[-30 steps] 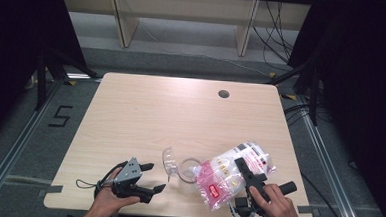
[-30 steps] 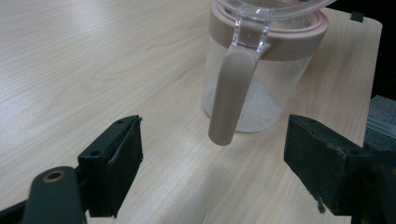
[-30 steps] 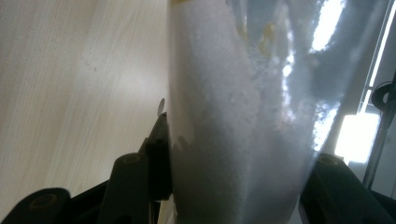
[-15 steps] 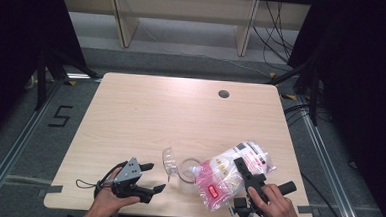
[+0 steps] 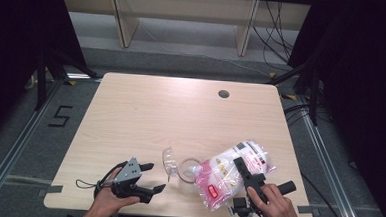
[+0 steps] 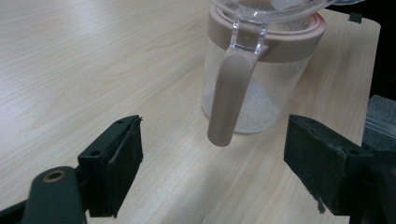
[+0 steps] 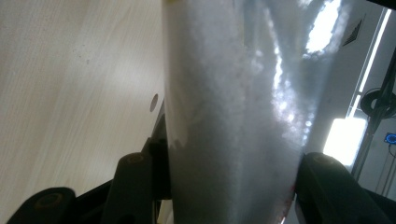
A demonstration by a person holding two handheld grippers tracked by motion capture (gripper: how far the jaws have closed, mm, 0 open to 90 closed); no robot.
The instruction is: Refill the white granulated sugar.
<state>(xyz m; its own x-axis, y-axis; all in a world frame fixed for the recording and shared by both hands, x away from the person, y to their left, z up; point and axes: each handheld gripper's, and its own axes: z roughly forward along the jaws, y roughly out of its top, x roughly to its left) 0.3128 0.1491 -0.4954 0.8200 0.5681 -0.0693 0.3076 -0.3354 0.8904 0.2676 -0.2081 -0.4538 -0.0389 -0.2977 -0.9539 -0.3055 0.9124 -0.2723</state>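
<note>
bag of white granules (image 5: 230, 174) near table's (image 5: 180, 118) front edge, long axis 2-to-8 o'clock, lower end at jar (image 5: 187, 171) mouth, right gripper (image 5: 247, 179) clamped on bag, left gripper (image 5: 147, 178) jaws apart, empty, nothing shifted since earlier frame

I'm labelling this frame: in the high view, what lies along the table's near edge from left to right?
Left tool → open clear lid → jar → bag of white grains → right tool, clamped on the bag.

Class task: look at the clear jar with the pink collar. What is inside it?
The jar holds a thin layer of white grains on its bottom and walls. The bag covers its mouth from above, so anything entering cannot be seen.
</note>
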